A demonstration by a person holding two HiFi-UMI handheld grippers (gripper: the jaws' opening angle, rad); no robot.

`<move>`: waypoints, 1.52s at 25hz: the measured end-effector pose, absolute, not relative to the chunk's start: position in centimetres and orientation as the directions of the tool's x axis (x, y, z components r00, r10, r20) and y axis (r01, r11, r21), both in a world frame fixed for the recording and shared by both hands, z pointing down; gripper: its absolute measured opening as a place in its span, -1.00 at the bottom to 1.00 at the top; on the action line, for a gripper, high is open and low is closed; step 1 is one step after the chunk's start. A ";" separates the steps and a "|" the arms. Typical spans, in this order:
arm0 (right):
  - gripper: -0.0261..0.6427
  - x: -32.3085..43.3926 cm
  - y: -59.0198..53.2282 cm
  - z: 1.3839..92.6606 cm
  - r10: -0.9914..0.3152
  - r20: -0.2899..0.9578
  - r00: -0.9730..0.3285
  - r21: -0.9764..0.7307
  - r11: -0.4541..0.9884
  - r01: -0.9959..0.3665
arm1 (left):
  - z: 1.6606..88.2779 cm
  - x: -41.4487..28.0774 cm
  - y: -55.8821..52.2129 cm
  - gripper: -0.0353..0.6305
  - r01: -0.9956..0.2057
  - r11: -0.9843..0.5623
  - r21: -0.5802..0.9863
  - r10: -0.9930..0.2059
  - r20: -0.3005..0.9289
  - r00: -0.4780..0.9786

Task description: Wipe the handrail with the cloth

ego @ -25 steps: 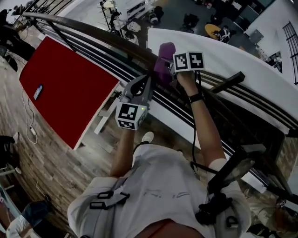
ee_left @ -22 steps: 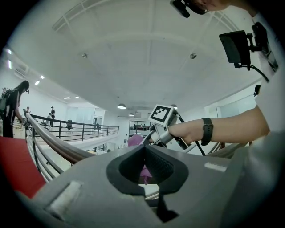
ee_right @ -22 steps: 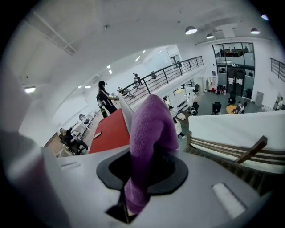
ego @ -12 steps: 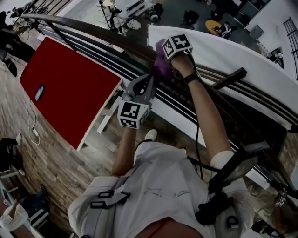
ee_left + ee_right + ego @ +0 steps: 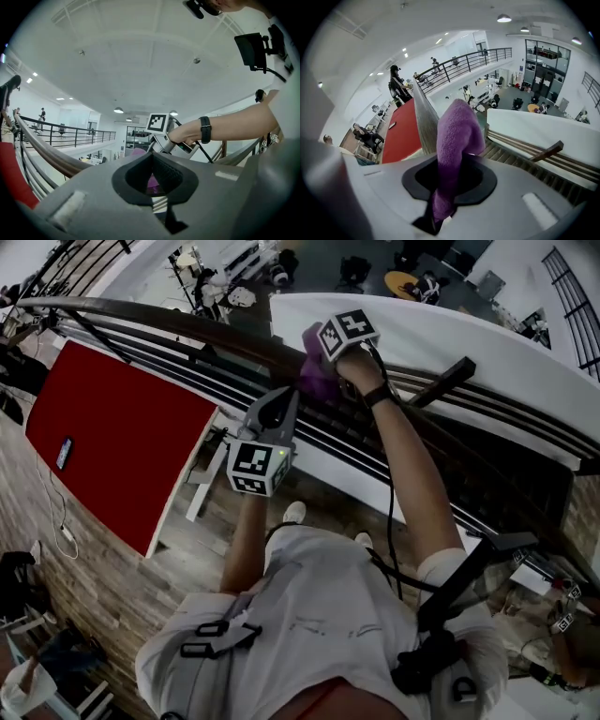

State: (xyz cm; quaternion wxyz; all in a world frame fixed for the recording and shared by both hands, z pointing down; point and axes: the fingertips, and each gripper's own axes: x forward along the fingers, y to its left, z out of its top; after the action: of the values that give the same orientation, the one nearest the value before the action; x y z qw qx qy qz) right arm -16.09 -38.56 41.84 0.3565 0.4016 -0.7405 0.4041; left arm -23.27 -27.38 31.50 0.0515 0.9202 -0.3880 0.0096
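Note:
The dark wooden handrail curves from the upper left across to the right, above several thin rails. A purple cloth lies on it, and my right gripper is shut on that cloth. In the right gripper view the cloth stands up from between the jaws, with the handrail running away behind it. My left gripper is held just below the rail, to the left of the cloth, shut and empty. The left gripper view shows the rail and a bit of purple cloth beyond the jaws.
A big red panel lies below the railing on the left. A white parapet runs behind the rail, and a dark brace crosses at the right. Far below is a lower floor with desks and people. Wood flooring is underfoot.
My right gripper has slid the cloth a little way left along the handrail. The left gripper has stayed below the rail.

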 end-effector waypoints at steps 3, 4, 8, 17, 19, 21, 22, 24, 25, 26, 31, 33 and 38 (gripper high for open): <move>-0.71 -13.0 -36.6 41.4 -0.325 0.858 -0.398 -0.291 0.332 -0.897 | 30.8 -20.5 -27.0 -0.90 -0.690 -0.720 0.080 -0.688 0.050 0.724; -0.71 -11.8 -35.9 41.3 -0.329 0.859 -0.391 -0.286 0.324 -0.902 | 30.6 -19.5 -26.8 -0.90 -0.681 -0.728 0.082 -0.679 0.051 0.732; -0.71 -8.1 -32.8 41.2 -0.344 0.855 -0.388 -0.295 0.292 -0.910 | 31.0 -15.7 -25.1 -0.90 -0.642 -0.759 0.109 -0.638 0.067 0.767; -0.71 -2.3 -27.7 40.7 -0.398 0.837 -0.375 -0.283 0.271 -0.920 | 30.2 -9.6 -22.8 -0.90 -0.580 -0.811 0.085 -0.575 0.076 0.815; -0.71 -1.2 -26.7 40.8 -0.398 0.835 -0.380 -0.290 0.267 -0.919 | 29.8 -8.4 -22.0 -0.90 -0.563 -0.823 0.074 -0.559 0.070 0.826; -0.71 0.0 -25.5 41.0 -0.405 0.831 -0.380 -0.295 0.259 -0.920 | 29.8 -7.3 -21.2 -0.90 -0.550 -0.832 0.065 -0.547 0.068 0.835; -0.71 0.5 -25.1 41.1 -0.409 0.830 -0.380 -0.295 0.257 -0.920 | 29.8 -6.8 -21.0 -0.90 -0.546 -0.836 0.058 -0.542 0.069 0.837; -0.72 1.3 -24.3 41.1 -0.415 0.828 -0.376 -0.290 0.257 -0.922 | 29.6 -5.9 -20.8 -0.90 -0.536 -0.843 0.044 -0.532 0.072 0.843; -0.72 1.8 -23.9 41.0 -0.417 0.828 -0.374 -0.288 0.255 -0.923 | 29.4 -5.4 -20.7 -0.90 -0.529 -0.848 0.038 -0.525 0.073 0.848; -0.71 2.3 -23.5 40.9 -0.420 0.828 -0.372 -0.287 0.253 -0.924 | 29.3 -4.8 -20.6 -0.90 -0.521 -0.853 0.034 -0.517 0.073 0.853; -0.72 5.7 -21.4 40.6 -0.432 0.827 -0.361 -0.290 0.223 -0.931 | 29.1 -1.3 -19.5 -0.90 -0.468 -0.884 0.016 -0.465 0.077 0.882; -0.72 7.0 -20.4 40.6 -0.436 0.824 -0.361 -0.298 0.207 -0.932 | 29.2 0.0 -18.9 -0.90 -0.446 -0.895 0.015 -0.444 0.087 0.892; -0.72 10.8 -17.6 40.0 -0.469 0.820 -0.329 -0.286 0.163 -0.944 | 28.8 3.4 -16.6 -0.90 -0.371 -0.929 0.010 -0.368 0.097 0.925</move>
State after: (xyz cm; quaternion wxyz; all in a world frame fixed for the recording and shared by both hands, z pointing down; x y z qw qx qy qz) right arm 10.78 -17.56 39.98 0.2904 0.5010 -0.7049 0.4095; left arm 3.40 -16.64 28.84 0.0139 0.9809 -0.1884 0.0469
